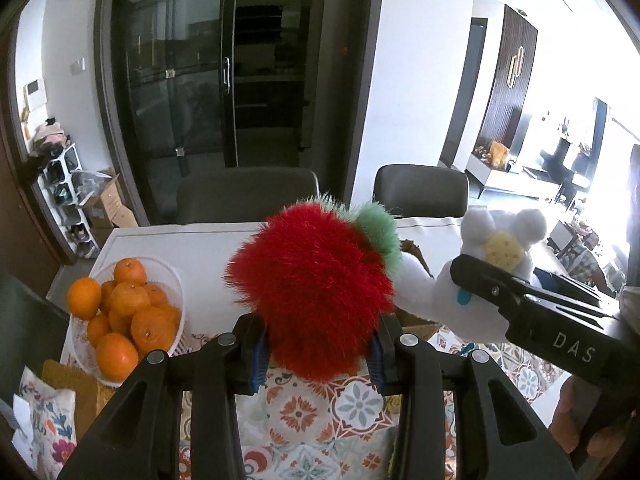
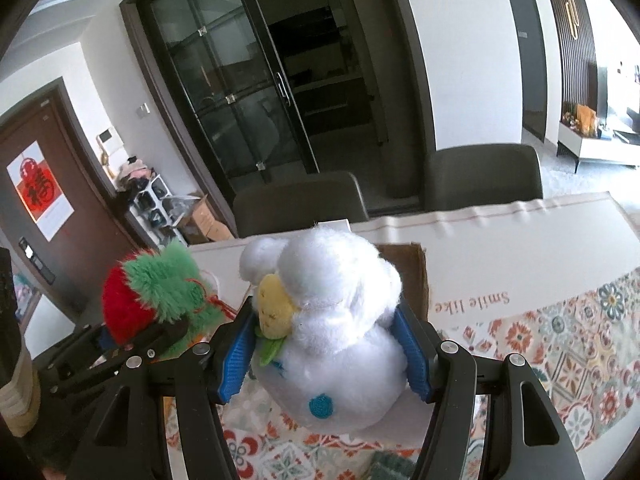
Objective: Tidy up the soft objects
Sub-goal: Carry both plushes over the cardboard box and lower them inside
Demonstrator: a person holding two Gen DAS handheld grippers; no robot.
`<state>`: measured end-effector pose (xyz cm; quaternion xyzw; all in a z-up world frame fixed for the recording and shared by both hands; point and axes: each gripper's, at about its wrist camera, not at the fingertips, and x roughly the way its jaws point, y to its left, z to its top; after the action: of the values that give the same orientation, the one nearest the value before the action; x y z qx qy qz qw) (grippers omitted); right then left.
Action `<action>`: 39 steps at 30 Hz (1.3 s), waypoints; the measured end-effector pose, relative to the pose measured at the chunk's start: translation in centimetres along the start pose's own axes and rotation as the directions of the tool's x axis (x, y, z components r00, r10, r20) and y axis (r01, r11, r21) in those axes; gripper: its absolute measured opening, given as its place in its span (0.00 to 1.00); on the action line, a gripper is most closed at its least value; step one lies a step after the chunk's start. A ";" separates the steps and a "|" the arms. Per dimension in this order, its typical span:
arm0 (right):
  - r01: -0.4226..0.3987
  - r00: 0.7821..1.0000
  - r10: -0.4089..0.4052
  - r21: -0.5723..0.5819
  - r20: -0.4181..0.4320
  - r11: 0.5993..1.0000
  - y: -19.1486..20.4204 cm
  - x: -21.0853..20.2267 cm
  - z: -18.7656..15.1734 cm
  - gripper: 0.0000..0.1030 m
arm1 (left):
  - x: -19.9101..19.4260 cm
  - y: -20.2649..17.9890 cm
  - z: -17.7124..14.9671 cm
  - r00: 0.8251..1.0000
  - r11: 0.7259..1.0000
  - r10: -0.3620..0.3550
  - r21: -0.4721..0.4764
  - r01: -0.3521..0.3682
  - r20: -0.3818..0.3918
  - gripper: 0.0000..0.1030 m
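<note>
My left gripper (image 1: 316, 354) is shut on a fluffy red plush fruit with a green top (image 1: 316, 292) and holds it above the patterned tablecloth. It also shows at the left of the right wrist view (image 2: 148, 300). My right gripper (image 2: 326, 354) is shut on a white plush toy with a yellow patch (image 2: 340, 320). In the left wrist view that white plush (image 1: 492, 268) hangs right of the red one, gripped by the right gripper (image 1: 476, 280). A brown cardboard box (image 2: 416, 280) sits just behind and below both toys, mostly hidden.
A white bowl (image 1: 176, 292) of oranges (image 1: 128, 312) stands at the table's left. A floral cloth bag (image 1: 48, 420) lies at the near left. Two grey chairs (image 1: 248, 196) stand behind the table (image 1: 192, 248). A patterned tablecloth (image 2: 560, 340) covers the near side.
</note>
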<state>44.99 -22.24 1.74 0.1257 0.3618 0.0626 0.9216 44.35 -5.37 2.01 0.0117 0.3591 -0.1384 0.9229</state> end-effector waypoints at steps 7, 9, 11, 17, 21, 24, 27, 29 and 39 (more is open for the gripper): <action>0.020 1.000 -0.020 -0.014 0.011 1.000 -0.1 1.6 1.8 0.63 | 2.3 0.0 1.6 0.999 1.000 -0.023 0.001 0.023 -0.024 0.37; 0.019 1.000 -0.019 -0.018 0.004 1.000 -0.2 2.5 2.4 0.63 | 3.3 0.0 2.0 0.999 1.000 -0.030 -0.002 0.030 -0.040 0.37; 0.024 1.000 -0.025 -0.024 -0.013 0.999 -0.3 3.6 3.0 0.63 | 4.3 0.1 2.4 0.998 0.999 -0.038 -0.008 0.038 -0.058 0.37; 0.044 0.995 -0.046 -0.031 -0.083 0.999 -1.2 7.5 3.5 0.63 | 7.8 0.3 3.0 0.992 1.000 -0.029 -0.015 0.028 -0.121 0.37; 0.041 0.990 -0.045 -0.033 -0.131 0.999 -1.8 9.9 3.6 0.63 | 10.2 0.6 3.0 0.986 1.000 -0.024 -0.016 0.022 -0.163 0.37; 0.034 0.984 -0.039 -0.032 -0.171 0.999 -2.4 11.7 3.4 0.63 | 12.0 0.7 2.7 0.980 1.000 -0.018 -0.021 0.014 -0.199 0.38; 0.026 0.977 -0.031 -0.026 -0.210 0.999 -2.8 13.4 3.1 0.63 | 13.5 1.0 2.3 0.971 0.999 -0.028 -0.034 0.021 -0.237 0.38; 0.024 0.968 -0.028 -0.020 -0.249 1.000 -3.2 14.7 2.7 0.63 | 14.3 1.1 2.0 0.966 0.999 -0.027 -0.039 0.018 -0.256 0.38; 0.022 0.925 -0.027 -0.018 -0.380 1.000 -4.5 18.2 1.4 0.67 | 16.7 0.9 0.4 0.942 1.000 -0.017 -0.020 0.011 -0.335 0.57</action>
<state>59.29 -23.04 -10.36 0.1003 0.5344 0.0768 0.8357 56.56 -8.65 -8.90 0.0241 0.5120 -0.1379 0.8475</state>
